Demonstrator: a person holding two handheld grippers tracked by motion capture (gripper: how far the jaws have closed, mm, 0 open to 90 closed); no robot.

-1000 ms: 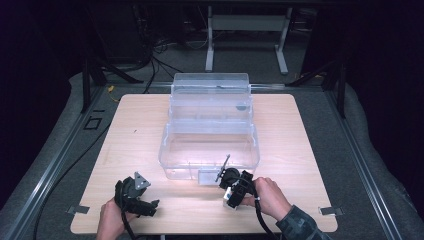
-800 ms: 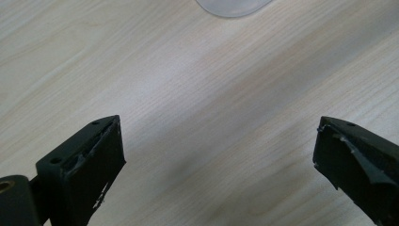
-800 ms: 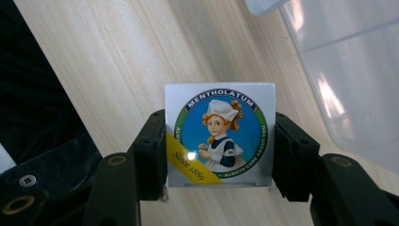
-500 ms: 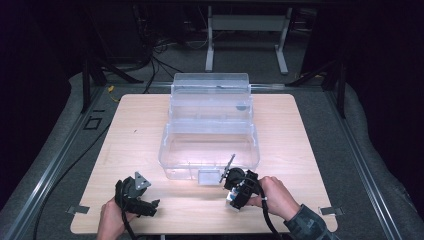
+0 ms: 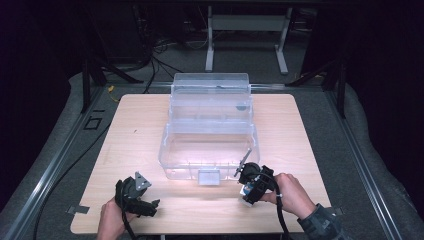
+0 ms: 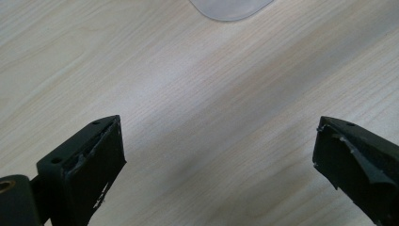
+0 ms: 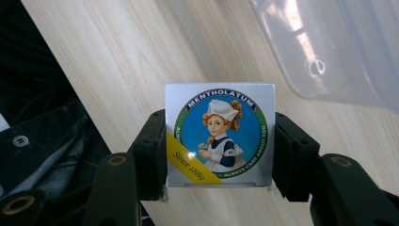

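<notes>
mentholatum box lifted, bin is the likely next stop

the right tool point(image 5: 248, 187) is pinching a small square mentholatum box point(image 7: 219, 135) by its two side edges, w/ the printed face toward the tool's camera. in the right gripper view both pads sit flat on the box sides and the box looks square in the grip, not tilted. seen from the high view, tool and box are at the front right of the counter point(image 5: 135, 125), just beside the near right corner of the clear plastic storage bin point(image 5: 210, 150), which stands open w/ its lid point(image 5: 210, 92) tipped up behind it.

the left tool point(image 5: 136, 196) is at the front left of the counter, jaws spread wide w/ nothing btwn them; bare wood under it in the left gripper view.

step in hand, as i read it: carry phase, box picked up and not yet placed. the bin looks like the destination.

next move calls for getting the box over the bin's near wall, clearing the rim and the front latch point(image 5: 209, 176), then lowering it inside before letting go. risk seems low; the grip spans the full width of the box.
</notes>
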